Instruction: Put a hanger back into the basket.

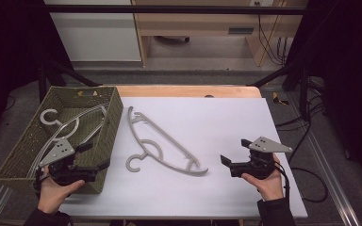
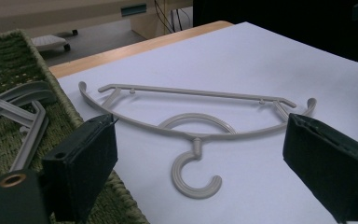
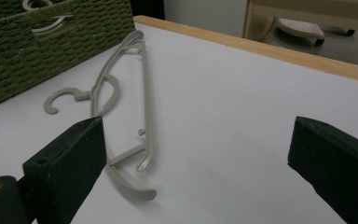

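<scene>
High view has the grey plastic hanger (image 1: 162, 146) lying flat on the white tabletop (image 1: 226, 122), just right of the woven green basket (image 1: 101, 136), with its hook curling back toward the basket and the person's side. A second grey hanger (image 1: 68, 127) already lies inside the basket, so my guess is the loose one is headed in there too.

Handling-wise it looks like a thin, stiff moulded piece, light enough that weight is no issue. Since it lies flat on a smooth sheet, I'd expect it to skate away if nudged from one side. The curved shoulder arm or the straight bottom bar look like the sensible places to pinch, maybe near the neck above the hook where the plastic is thicker. The thin end tips seem like the bits most likely to flex or twist out of a grip.

Left gripper (image 2: 200, 154) sits over the near corner of the basket, jaws spread wide with nothing between them, aimed right at the hanger's hook. Right gripper (image 3: 196, 154) is farther from the basket, past the hanger's far end, also gaping and empty, resting low over the tabletop. Neither one touches the hanger.
</scene>
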{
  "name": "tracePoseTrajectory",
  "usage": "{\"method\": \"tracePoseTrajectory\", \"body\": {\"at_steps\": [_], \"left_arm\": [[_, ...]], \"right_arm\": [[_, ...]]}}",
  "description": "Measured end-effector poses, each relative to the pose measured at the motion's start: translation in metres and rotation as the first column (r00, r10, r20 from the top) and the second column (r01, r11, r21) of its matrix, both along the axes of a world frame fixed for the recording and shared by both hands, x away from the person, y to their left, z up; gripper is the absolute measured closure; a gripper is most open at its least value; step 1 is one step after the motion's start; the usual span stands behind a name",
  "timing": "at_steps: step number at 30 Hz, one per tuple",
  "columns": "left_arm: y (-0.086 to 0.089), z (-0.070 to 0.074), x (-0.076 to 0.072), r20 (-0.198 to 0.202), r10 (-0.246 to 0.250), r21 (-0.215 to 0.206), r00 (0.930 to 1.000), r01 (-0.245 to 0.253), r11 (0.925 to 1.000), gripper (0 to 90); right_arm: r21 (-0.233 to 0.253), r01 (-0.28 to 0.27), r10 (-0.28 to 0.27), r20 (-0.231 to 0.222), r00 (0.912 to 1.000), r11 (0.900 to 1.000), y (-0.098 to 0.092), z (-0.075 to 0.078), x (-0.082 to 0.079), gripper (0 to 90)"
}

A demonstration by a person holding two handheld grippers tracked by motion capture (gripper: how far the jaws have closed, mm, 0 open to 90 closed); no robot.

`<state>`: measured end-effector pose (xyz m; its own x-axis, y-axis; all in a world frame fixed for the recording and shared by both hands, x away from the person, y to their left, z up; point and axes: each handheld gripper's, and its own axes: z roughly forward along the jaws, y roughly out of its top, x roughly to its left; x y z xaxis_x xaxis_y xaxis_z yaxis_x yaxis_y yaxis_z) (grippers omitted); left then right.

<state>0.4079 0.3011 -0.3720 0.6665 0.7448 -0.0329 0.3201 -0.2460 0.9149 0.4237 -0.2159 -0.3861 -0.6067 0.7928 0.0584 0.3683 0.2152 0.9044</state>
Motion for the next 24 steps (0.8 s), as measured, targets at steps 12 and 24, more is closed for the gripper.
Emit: {"method": "tracePoseTrajectory", "body": {"at_steps": [12, 24], "left_arm": [[-0.002, -0.002, 0.001, -0.013, -0.016, 0.012, 0.9998, 0.016, 0.9998, 8.4], [0.001, -0.002, 0.002, -0.014, -0.019, 0.018, 0.9997, 0.019, 0.9997, 7.1]], "right_arm": [[-0.04, -0.104, 0.102, -0.046, 0.9937, 0.994, 0.05, -0.005, 0.017, 6.9], [-0.088, -0.17, 0.159, -0.116, 0.9804, 0.981, 0.094, -0.018, 0.036, 10.7]]}}
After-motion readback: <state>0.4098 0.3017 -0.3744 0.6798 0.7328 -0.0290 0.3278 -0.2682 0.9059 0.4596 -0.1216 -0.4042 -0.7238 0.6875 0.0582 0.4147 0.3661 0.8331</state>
